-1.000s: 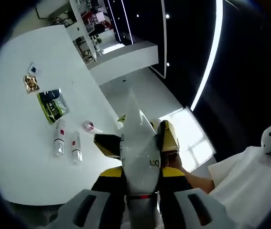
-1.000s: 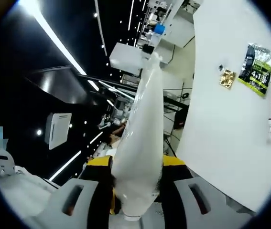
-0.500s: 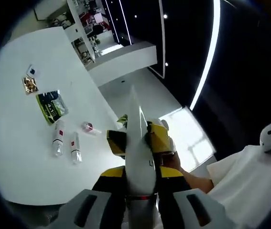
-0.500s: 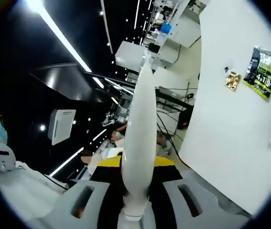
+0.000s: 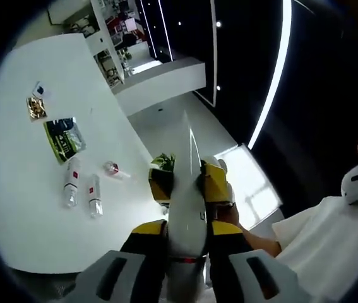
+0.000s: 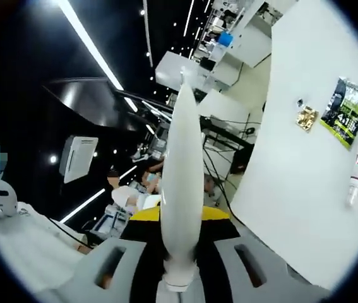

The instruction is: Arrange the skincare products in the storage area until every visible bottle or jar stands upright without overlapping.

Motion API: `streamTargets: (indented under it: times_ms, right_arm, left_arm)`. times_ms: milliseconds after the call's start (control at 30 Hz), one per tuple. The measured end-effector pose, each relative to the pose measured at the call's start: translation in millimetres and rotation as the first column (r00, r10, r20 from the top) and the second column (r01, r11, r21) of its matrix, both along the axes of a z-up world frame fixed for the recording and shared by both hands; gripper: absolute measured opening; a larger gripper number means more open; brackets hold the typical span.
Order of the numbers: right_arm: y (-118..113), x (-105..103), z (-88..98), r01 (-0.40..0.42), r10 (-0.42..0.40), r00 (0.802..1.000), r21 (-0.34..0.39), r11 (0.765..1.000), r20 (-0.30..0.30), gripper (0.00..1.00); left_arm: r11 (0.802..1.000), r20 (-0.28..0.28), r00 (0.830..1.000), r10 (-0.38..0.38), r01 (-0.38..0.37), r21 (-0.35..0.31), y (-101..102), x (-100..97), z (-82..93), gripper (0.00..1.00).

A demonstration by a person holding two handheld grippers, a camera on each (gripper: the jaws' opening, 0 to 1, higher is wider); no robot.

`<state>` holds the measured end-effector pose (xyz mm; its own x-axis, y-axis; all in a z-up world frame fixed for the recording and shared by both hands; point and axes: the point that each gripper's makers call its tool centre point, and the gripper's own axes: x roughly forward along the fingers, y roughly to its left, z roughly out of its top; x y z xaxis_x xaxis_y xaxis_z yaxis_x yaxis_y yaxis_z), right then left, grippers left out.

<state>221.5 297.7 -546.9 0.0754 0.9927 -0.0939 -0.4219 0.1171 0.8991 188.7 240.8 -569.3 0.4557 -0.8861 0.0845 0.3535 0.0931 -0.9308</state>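
Between both grippers' jaws, white tube (image 5: 185,208) (edge-on)

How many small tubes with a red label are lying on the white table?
2 in the left gripper view: one tube beside the green packet, the other tube just next to it. More may be hidden.

White table (image 5: 27,208) tilted across the left gripper view; in the right gripper view it runs along the right side (image 6: 292,208). On it: green sachet (image 5: 63,139) (image 6: 346,112), flat. Near it a small gold packet (image 5: 36,108) (image 6: 305,118), and a smaller dark-and-white item (image 5: 40,89) just past that. Shelves (image 5: 106,38) with mixed goods beyond the table. Black ceiling with light strips (image 5: 273,76) (image 6: 96,53). Person in white (image 5: 330,246) at lower right.
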Motion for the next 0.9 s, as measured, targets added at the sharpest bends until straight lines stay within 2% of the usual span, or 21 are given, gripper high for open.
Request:
streamTargets:
  times_ms: [133,200,267,333,533,733,900]
  right_arm:
    - [-3.3,5.8,5.5,0.006,-0.006,0.999,-0.004,1.000,0.042,0.16]
    - [-5.6,9.4,7.6,0.012,-0.012,0.998,-0.005,1.000,0.062,0.16]
    - [-7.8,12.5,7.5,0.020,-0.018,0.997,-0.013,1.000,0.077,0.16]
    - [-10.6,14.1,9.5,0.017,-0.014,0.993,-0.024,1.000,0.116,0.16]
    - [-15.0,17.4,5.1,0.007,0.007,0.983,-0.078,0.997,0.182,0.16]
    - [-17.0,12.6,-0.5,-0.024,0.062,0.963,-0.146,0.989,0.263,0.16]
    - [-17.8,6.4,-4.3,-0.045,0.092,0.950,-0.161,0.986,0.299,0.16]
  left_arm:
    - [1.000,-0.004,1.000,0.025,-0.025,0.000,4.8,3.5,-0.3,0.29]
    - [0.998,0.007,0.999,0.047,-0.047,0.030,8.4,4.9,-2.9,0.33]
    - [0.998,0.010,0.999,0.042,-0.043,0.043,11.5,3.5,-3.9,0.33]
    - [0.997,0.014,0.999,0.046,-0.047,0.062,16.2,3.5,-5.8,0.33]
    - [0.991,0.027,0.995,0.091,-0.093,0.096,32.1,10.2,-8.8,0.34]
    - [0.982,0.079,0.988,0.134,-0.143,0.123,41.5,21.2,0.1,0.36]
    - [0.979,0.122,0.981,0.154,-0.168,0.117,42.7,28.6,10.9,0.36]
